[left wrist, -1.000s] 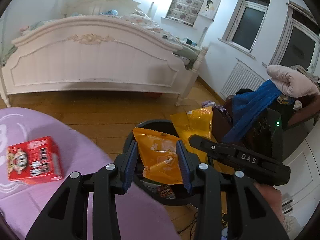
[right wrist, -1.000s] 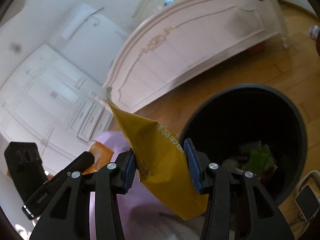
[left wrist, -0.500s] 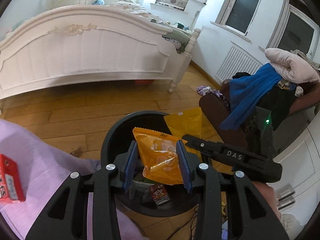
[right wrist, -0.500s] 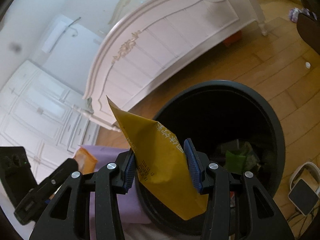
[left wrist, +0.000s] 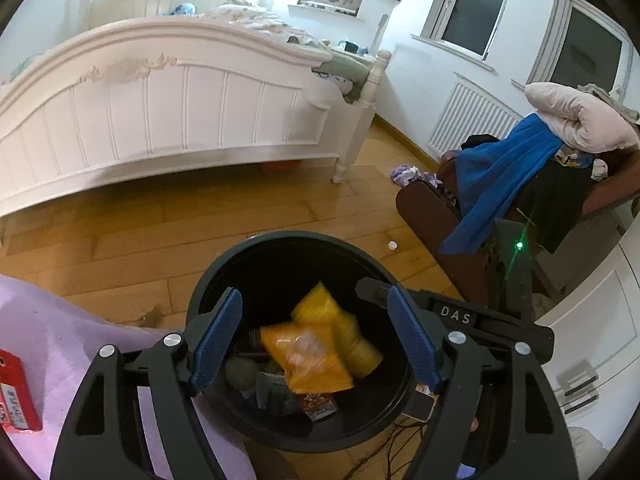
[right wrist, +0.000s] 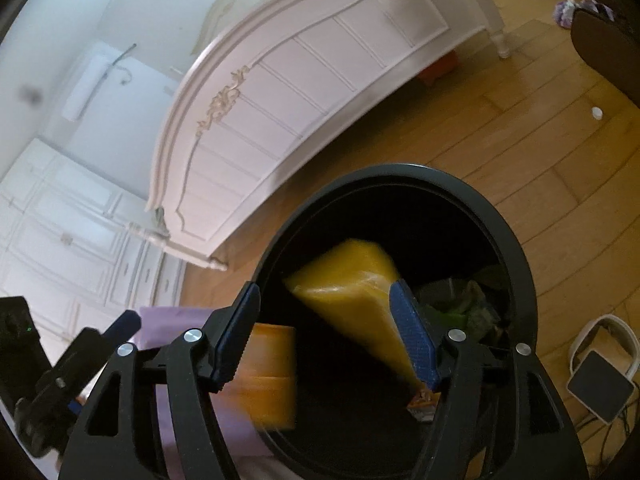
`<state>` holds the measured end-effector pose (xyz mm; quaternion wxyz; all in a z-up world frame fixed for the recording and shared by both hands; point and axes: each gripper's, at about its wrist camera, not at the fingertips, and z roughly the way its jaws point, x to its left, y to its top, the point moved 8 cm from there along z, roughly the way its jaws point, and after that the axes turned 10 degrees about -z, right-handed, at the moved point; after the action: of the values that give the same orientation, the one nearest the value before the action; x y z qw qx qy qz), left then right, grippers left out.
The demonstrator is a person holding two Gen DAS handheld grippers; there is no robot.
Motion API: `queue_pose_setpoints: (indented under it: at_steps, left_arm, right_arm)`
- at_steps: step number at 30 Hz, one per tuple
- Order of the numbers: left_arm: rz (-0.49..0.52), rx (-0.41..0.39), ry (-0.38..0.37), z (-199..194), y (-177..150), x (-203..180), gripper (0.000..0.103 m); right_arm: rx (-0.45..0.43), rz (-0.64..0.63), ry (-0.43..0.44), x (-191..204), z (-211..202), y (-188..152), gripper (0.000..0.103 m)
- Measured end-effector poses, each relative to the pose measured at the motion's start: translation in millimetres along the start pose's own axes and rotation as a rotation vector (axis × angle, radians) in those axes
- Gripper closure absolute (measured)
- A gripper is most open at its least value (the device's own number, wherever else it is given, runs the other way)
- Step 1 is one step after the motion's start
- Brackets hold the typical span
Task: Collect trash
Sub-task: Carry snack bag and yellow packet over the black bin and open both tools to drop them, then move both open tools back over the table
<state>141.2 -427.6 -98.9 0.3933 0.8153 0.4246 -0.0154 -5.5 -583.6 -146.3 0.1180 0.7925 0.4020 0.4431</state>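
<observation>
Left gripper (left wrist: 314,342): hangs over the black trash bin (left wrist: 248,420), blue-padded fingers (left wrist: 216,336) spread wide with nothing between them.
Right gripper (right wrist: 326,336): also above the bin's mouth, fingers (right wrist: 412,336) spread apart and gripping nothing; its black body shows at the bin's right rim in the left wrist view.
Orange snack bag (left wrist: 306,356): loose inside the bin, blurred, lying over the other rubbish near the middle; in the right wrist view it shows as a blurred orange patch at the bin's near-left edge.
Yellow bag (right wrist: 352,292): inside the bin, blurred and tilted, just behind the orange bag and partly under it in the left wrist view.
Other rubbish: green wrappers (right wrist: 460,304) on the right side of the bin's floor and a small printed packet (left wrist: 318,404) at its near side.
Purple cloth (left wrist: 60,352): spread to the left of the bin, touching its near-left wall.
Red box (left wrist: 14,394): on the purple cloth, well to the left of the bin, cut off by the frame.
Wooden floor (left wrist: 160,236): around the bin; a small white cap (left wrist: 392,245) lies just beyond the bin to the right.
Brown chair (left wrist: 436,216): right of the bin, draped with a blue cloth (left wrist: 492,184) and a pink quilt (left wrist: 576,116).
White bed (left wrist: 160,108): far beyond the bin, footboard facing it.
</observation>
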Motion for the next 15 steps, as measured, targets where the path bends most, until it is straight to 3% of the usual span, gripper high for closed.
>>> queue_pose_setpoints:
  at_steps: [8,12,15]
  left_arm:
    - [0.019,-0.035,0.025,-28,-6,2,0.024]
    - [0.036,-0.065,0.076,-49,-9,9,0.024]
    - [0.047,-0.1,0.121,-68,-12,16,0.009]
  right_arm:
    - [-0.008,-0.056,0.005,24,-11,-2,0.035]
    - [-0.008,-0.09,0.013,45,-15,-6,0.035]
    - [-0.007,-0.117,0.024,60,-18,-9,0.033]
